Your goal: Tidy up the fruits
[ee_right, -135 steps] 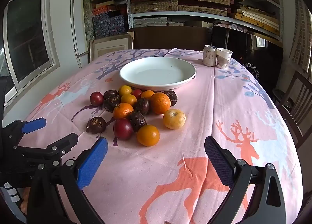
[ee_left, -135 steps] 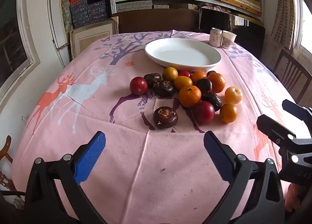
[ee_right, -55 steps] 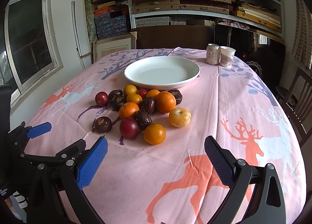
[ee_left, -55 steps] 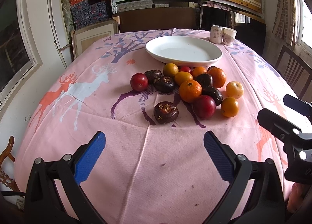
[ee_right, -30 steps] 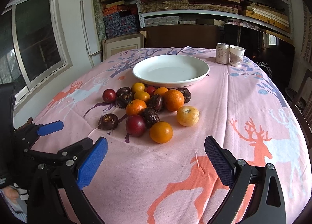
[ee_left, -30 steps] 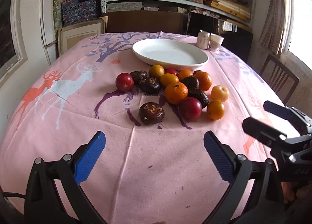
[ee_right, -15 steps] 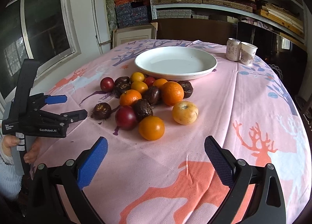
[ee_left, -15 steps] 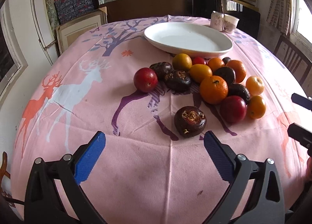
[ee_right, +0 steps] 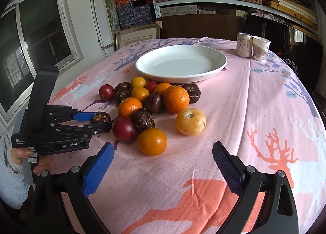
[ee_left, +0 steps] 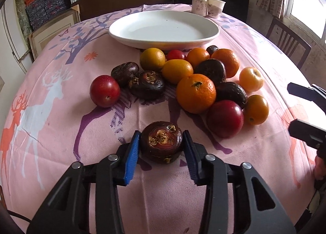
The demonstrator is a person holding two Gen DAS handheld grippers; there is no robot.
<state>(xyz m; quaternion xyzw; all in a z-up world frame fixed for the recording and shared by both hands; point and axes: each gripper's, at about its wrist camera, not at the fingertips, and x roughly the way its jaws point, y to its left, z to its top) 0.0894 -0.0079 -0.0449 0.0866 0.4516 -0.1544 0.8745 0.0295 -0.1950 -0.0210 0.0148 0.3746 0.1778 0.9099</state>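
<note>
A pile of fruits lies on the pink tablecloth in front of a white plate (ee_left: 203, 39) (ee_right: 181, 78): oranges (ee_left: 195, 93), red plums (ee_left: 225, 119) and dark brown fruits. One dark brown fruit (ee_left: 161, 142) (ee_right: 101, 117) sits apart at the near side. My left gripper (ee_left: 161, 150) (ee_right: 102, 120) is closing on it, and both blue pads touch its sides. My right gripper (ee_right: 163, 151) (ee_left: 293, 109) is wide, its jaws closing slightly, with nothing between them. A small orange (ee_right: 152, 141) lies just ahead of its tips.
A drinks can (ee_right: 244, 45) and a paper cup (ee_right: 260, 48) stand behind the plate. A wooden chair (ee_left: 289, 44) is at the table's right side. Shelves with boxes fill the back wall. A person's hand (ee_right: 20, 155) holds the left gripper's handle.
The left gripper has moved forward and down to the lone dark fruit, and its jaws have come in from wide apart onto it. The right gripper has edged closer to the pile.
</note>
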